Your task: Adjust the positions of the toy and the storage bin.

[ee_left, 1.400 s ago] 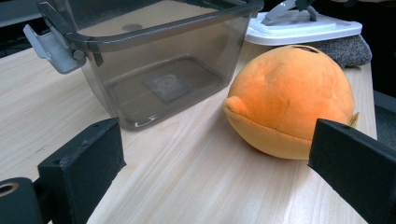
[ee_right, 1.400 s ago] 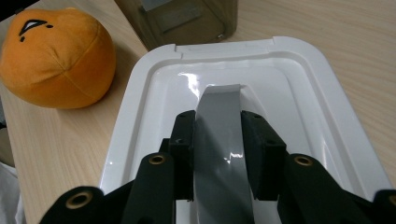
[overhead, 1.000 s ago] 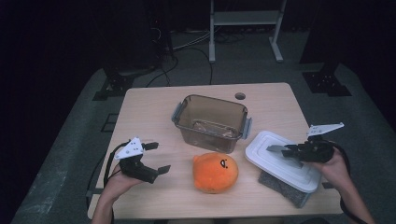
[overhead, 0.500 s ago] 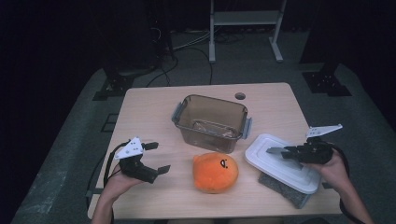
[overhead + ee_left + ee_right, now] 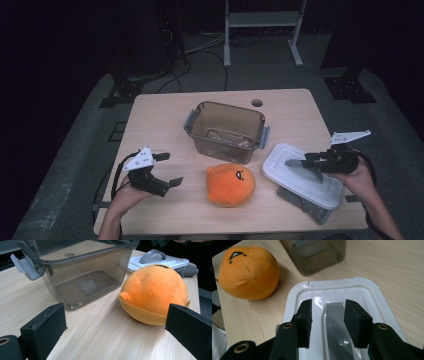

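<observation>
Standing over the white lid (image 5: 337, 315), the right gripper (image 5: 329, 322) has its two black pads on either side of the lid's grey handle (image 5: 334, 325), a visible gap left on each flank; the jaws have just been opening, so the handle lies between them but is not pinched. From the high view the lid (image 5: 295, 172) rests on a grey cloth (image 5: 305, 207) near the table's right front corner, just beside the orange plush toy (image 5: 231, 184), which puts its handle within easy reach of that hand (image 5: 357, 175). The empty smoky-brown container (image 5: 226, 131) sits at mid-table with its side latches swung out, apparently ready to be filled and covered. The left gripper (image 5: 162, 172) hovers near the left front edge of the table (image 5: 165, 115), jaws spread wide and holding nothing, aimed at the toy (image 5: 155, 292); judging by that aim, it is staged to take the toy.
</observation>
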Tool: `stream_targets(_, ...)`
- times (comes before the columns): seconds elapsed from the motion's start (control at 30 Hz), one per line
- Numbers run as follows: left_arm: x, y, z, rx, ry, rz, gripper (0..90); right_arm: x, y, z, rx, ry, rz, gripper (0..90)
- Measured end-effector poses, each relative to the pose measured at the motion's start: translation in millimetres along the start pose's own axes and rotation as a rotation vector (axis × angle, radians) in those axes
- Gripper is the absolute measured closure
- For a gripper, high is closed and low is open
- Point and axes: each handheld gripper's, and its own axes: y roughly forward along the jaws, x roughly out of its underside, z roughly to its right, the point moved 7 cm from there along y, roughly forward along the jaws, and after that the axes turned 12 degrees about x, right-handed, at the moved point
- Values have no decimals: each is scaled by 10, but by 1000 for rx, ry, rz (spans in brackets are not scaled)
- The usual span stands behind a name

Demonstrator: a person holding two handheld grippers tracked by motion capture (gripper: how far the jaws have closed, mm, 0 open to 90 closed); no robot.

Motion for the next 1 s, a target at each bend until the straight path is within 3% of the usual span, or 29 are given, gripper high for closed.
stream_targets(0.57,4,-4,-6,-3,1,-3,27,-345,-99,-356,-70,-73,58,508)
stream_targets(1.0,0,-15,-10,-5,2,0,26,-565,-54,-767,-153,-168,69,479)
